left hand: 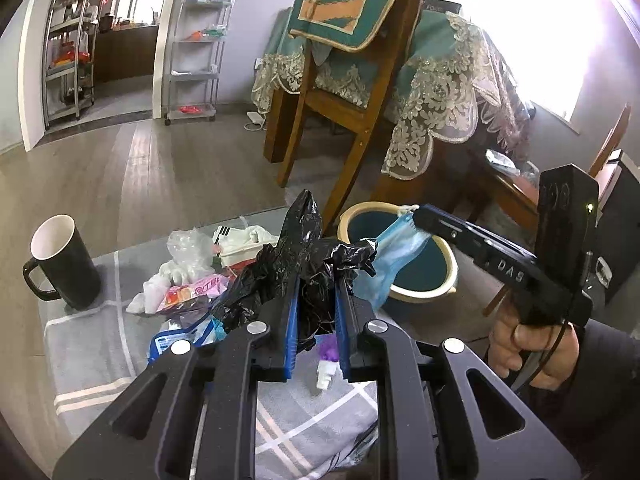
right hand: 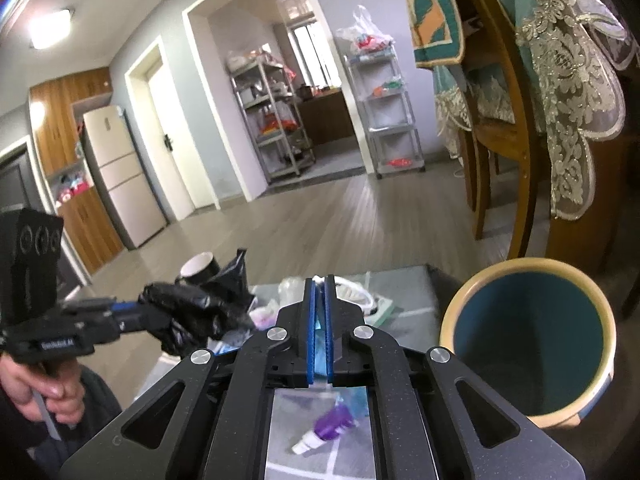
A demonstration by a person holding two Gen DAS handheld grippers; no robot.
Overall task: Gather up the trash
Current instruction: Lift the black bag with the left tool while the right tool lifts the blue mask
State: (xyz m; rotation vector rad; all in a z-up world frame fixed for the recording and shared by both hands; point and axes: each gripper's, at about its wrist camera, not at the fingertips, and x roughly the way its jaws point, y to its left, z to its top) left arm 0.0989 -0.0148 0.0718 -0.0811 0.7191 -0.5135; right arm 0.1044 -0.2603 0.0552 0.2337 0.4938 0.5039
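Black trash bag (left hand: pixel 308 268): clamped between left gripper (left hand: pixel 316 312) fingers. Blue face mask (left hand: pixel 384 264): pinched in right gripper (right hand: pixel 319 320), above bin (left hand: pixel 436 276).

Close tong-mounted views, shared bin (left hand: pixel 416 264)

Blurred purple bottle (right hand: pixel 320 434) (label illegible)

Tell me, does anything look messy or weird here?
Yes. Wrappers and crumpled plastic lie heaped on the table beside the black mug, and a small purple-and-white bottle lies tipped on its side, all outside the bin.
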